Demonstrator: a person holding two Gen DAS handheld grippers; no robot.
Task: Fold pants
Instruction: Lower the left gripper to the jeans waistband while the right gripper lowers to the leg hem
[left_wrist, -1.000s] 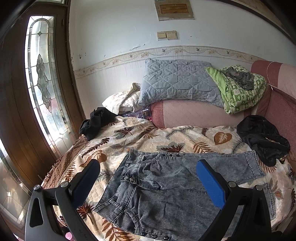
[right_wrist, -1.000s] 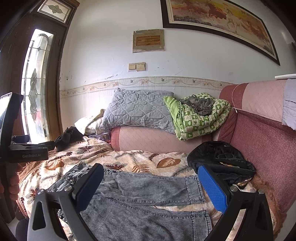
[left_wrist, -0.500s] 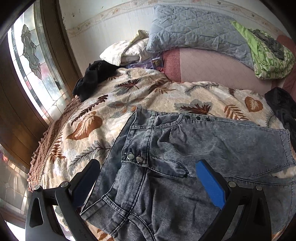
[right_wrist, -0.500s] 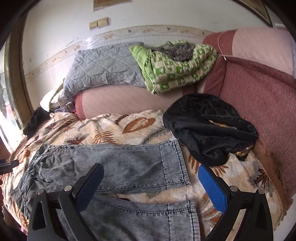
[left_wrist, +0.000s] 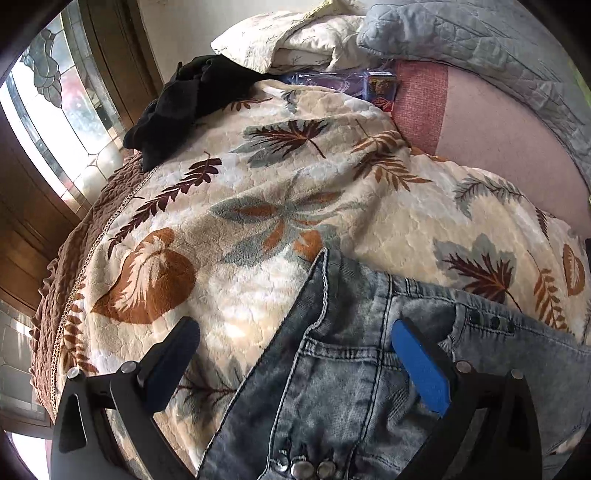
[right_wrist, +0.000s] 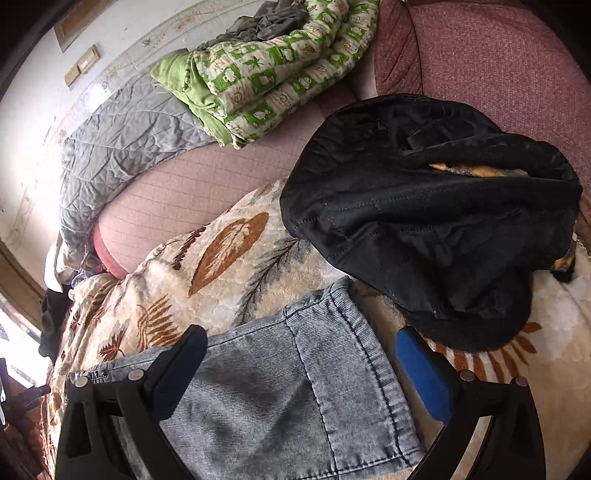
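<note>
Grey washed denim pants lie flat on a leaf-print blanket. The left wrist view shows their waistband end with metal snaps. The right wrist view shows a leg hem. My left gripper is open and low over the far waistband corner, one finger over the blanket, the other over the denim. My right gripper is open and straddles the leg hem close above it. Neither holds anything.
A black jacket lies on the blanket just right of the hem. A black garment sits at the far left corner by the window. Pillows, a green quilt and the red sofa back line the far side.
Both grippers have dropped and tilted down toward the pants: the left over the waistband corner, the right over the leg hem. Both stay open.
</note>
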